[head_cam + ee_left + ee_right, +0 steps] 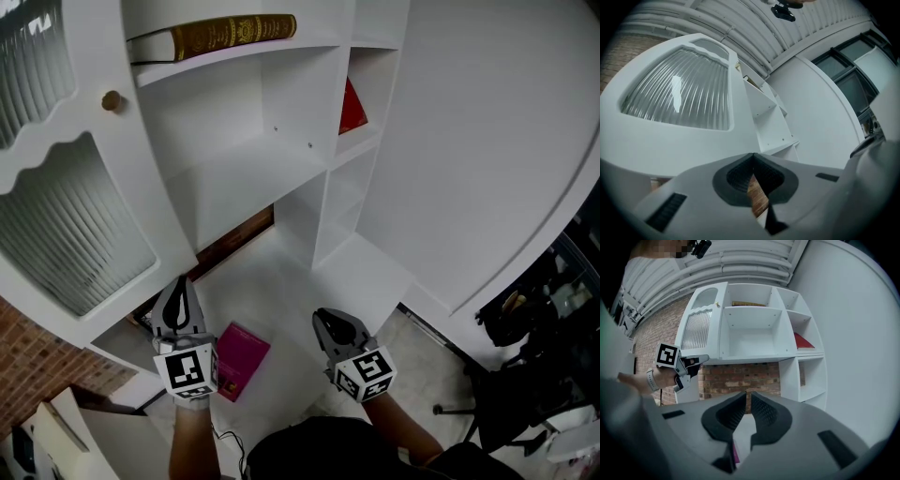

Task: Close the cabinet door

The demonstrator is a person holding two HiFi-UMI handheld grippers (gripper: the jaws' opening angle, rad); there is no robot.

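The white cabinet [281, 141] has its left door [94, 234] swung open; the door has ribbed glass panes and a round knob [111, 100]. My left gripper [178, 286] is shut and empty, its tips right under the door's lower free corner; I cannot tell whether they touch. In the left gripper view the door [679, 136] fills the left above the closed jaws of the left gripper [753, 157]. My right gripper [328, 319] hangs in front of the cabinet's middle, jaws drawn together with nothing between them. The right gripper view shows the right gripper [746, 393], the left gripper [696, 359] and the door [698, 329].
A brown book [225, 33] lies on the top shelf and a red book [352, 108] leans in the right compartment. A magenta book [239, 361] lies on the white floor between my grippers. A large white curved panel [487, 141] stands at right, with a dark chair [506, 375] beyond.
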